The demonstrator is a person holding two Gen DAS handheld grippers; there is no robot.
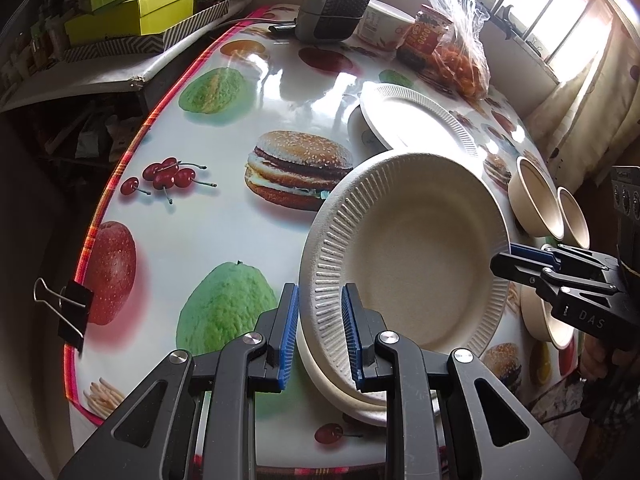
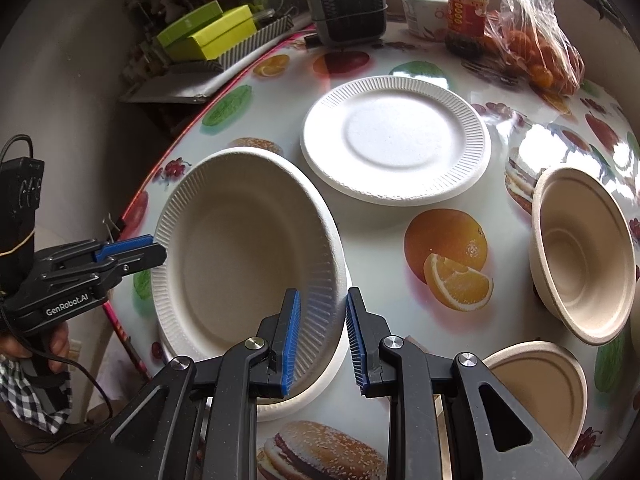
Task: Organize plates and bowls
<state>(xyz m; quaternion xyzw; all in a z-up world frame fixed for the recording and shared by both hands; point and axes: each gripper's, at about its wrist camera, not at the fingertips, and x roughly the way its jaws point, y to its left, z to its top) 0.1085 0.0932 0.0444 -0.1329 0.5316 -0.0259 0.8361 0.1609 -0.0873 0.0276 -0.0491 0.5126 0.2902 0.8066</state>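
A ribbed paper plate [image 1: 404,256] is tilted up above a stack of plates [image 1: 340,392] at the near edge of the bench [image 1: 224,248]. The left gripper [image 1: 320,328] has its fingers pinching the plate's near rim, and the right gripper [image 2: 322,336] pinches the opposite rim. Just beyond lies a white plate [image 2: 396,140], which seems to rest on something underneath, though that part is hidden. To the right, well apart, stand empty tan bowls [image 2: 582,252], one tipped on its side. At the far edge sit a grey heater [image 2: 348,4], a white tub [image 2: 422,10], a red jar [image 2: 466,14] and a clear bag of oranges [image 2: 536,48].
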